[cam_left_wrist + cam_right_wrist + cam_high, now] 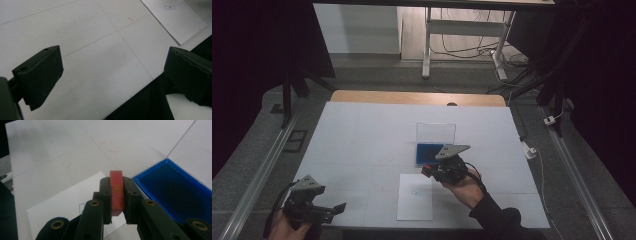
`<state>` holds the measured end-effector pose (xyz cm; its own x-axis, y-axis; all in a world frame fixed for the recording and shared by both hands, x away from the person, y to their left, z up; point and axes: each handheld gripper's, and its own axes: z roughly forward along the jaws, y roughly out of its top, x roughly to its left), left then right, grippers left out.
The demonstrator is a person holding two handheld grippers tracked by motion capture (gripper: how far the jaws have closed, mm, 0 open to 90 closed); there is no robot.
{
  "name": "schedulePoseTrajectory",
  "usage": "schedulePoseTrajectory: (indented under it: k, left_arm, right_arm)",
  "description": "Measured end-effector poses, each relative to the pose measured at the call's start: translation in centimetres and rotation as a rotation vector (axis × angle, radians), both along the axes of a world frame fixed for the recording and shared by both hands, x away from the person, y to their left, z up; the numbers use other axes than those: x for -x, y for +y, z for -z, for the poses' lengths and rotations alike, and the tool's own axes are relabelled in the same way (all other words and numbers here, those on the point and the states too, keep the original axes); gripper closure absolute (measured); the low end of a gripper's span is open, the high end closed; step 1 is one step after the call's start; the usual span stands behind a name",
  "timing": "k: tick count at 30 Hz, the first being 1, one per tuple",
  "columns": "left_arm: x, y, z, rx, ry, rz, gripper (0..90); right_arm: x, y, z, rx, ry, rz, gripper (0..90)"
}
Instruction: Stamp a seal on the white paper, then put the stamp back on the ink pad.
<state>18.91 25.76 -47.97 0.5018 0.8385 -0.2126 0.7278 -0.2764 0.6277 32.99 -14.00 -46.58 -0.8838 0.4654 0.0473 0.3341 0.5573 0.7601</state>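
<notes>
One red block (117, 192) pinched in my right tongs (117, 195), beside one blue box (175, 192) and one sheet (415, 196); left tongs (112, 75) spread.

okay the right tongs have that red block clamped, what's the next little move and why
Probably carry the red block sideways over the open blue box. The right tongs grip it firmly above the white sheet, and the box beside it looks bare inside.

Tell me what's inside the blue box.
The blue box looks empty: bare dark blue floor, clear lid standing open. Its near corner is hidden behind the right gripper, which clamps a red block.
</notes>
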Motion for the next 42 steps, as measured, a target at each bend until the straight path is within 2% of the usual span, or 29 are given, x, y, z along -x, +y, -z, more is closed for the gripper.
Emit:
schedulePoseTrajectory:
  k: [17, 42]
  left_arm:
    - [0.0, 0.0, 0.0, 0.001, -0.002, 0.001, 2.3]
    - [-0.1, 0.0, 0.0, 0.000, 0.003, -0.002, 2.3]
  right_arm:
    - [-2.0, -1.3, -0.5, -0.013, 0.004, 0.083, 79.4]
    - [-5.2, -1.7, -0.3, -0.003, -0.031, 0.141, 79.2]
